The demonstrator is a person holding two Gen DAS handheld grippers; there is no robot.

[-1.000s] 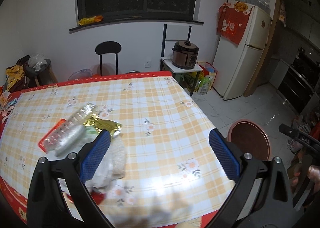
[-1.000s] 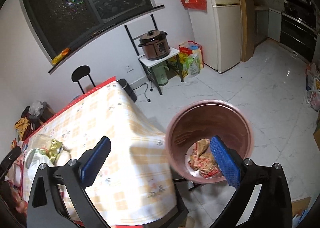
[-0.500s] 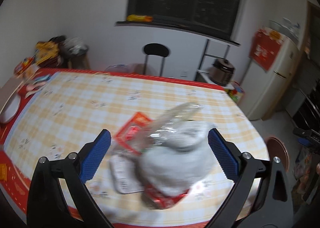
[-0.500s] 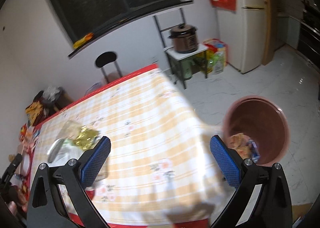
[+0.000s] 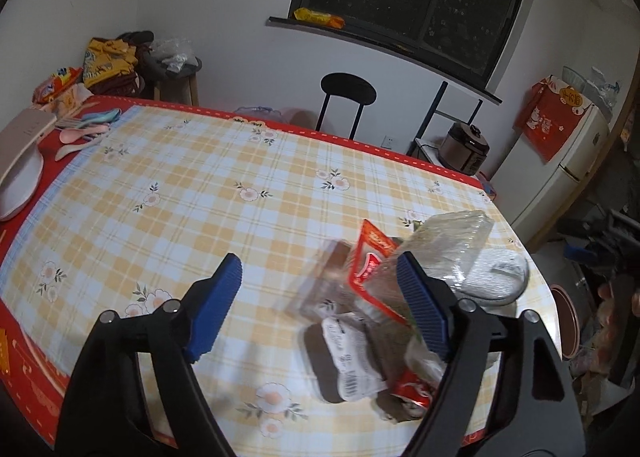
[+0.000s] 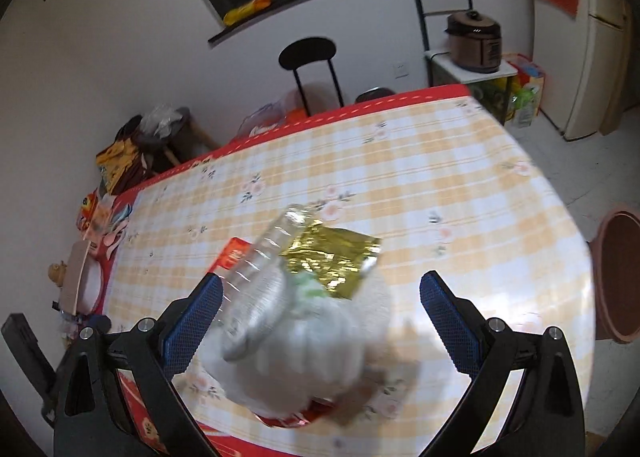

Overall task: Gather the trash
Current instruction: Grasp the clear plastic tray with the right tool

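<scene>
A heap of trash lies on the checked tablecloth point(image 5: 208, 201) near its front right corner: a clear plastic bottle point(image 6: 260, 277), a gold foil wrapper point(image 6: 332, 257), a red packet point(image 5: 370, 257), a white crumpled bag point(image 6: 312, 353) and a brown tray with a white label point(image 5: 340, 357). My left gripper point(image 5: 320, 309) is open, just above and left of the heap. My right gripper point(image 6: 320, 321) is open, its jaws either side of the bottle and white bag, above them. A brown trash bin point(image 6: 616, 277) stands on the floor right of the table.
A white dish point(image 5: 20, 181) and pink and blue spoons point(image 5: 84, 129) lie at the table's far left. A black chair point(image 5: 348, 97) stands behind the table. A rice cooker point(image 5: 466, 149) on a shelf and a fridge point(image 5: 560, 177) stand to the right.
Both grippers have swung left, from the bin side back over the table and closer to the trash heap. Both stay open and empty.
</scene>
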